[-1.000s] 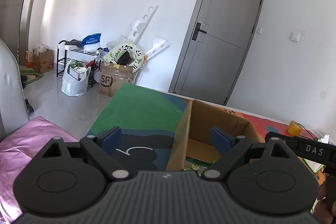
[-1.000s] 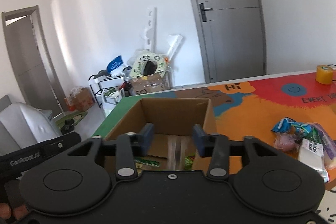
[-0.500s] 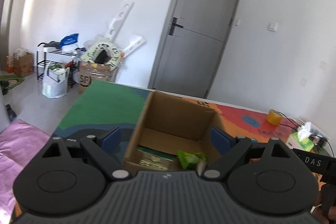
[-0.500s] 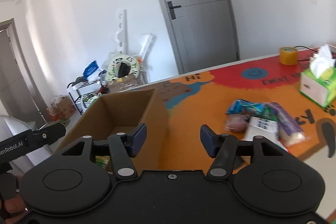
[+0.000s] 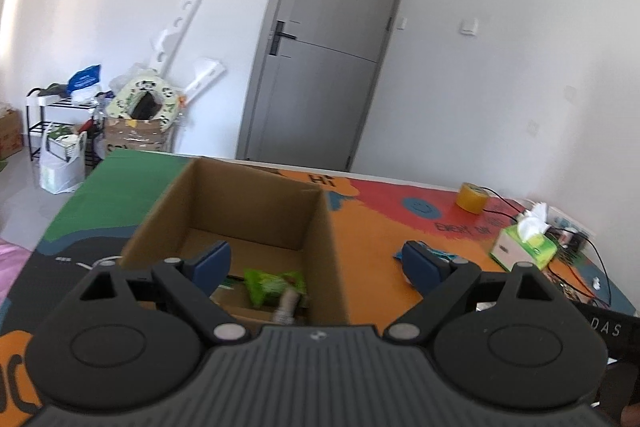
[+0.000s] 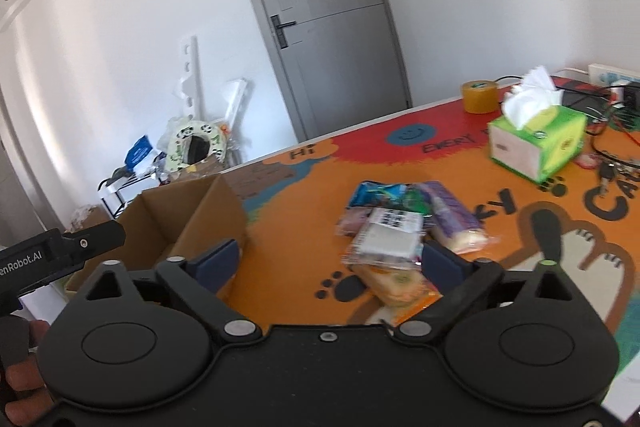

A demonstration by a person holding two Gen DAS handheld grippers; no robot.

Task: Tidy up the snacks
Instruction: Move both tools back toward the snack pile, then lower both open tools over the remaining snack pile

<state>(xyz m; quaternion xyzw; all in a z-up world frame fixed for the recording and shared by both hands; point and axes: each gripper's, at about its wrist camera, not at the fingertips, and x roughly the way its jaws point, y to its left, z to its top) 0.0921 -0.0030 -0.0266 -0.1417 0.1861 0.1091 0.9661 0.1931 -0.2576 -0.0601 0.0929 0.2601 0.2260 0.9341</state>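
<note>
My right hand-held gripper (image 6: pixel 328 263) was opening, empty, with the snacks (image 6: pixel 404 227) heaped at twelve o'clock and the box (image 6: pixel 192 215) at ten. My left hand-held gripper (image 5: pixel 316 263) was opening, empty. Overlapping packets could slip or drag neighbours.

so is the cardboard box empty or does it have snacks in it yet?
Not empty. The cardboard box, open-topped, has a green snack packet and at least one other item on its floor; more snacks lie outside.

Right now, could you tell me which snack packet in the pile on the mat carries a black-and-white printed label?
The clear packet of pale contents in the middle of the snack pile; its neighbours are a blue packet, a purple-wrapped one and a yellow one.
</note>
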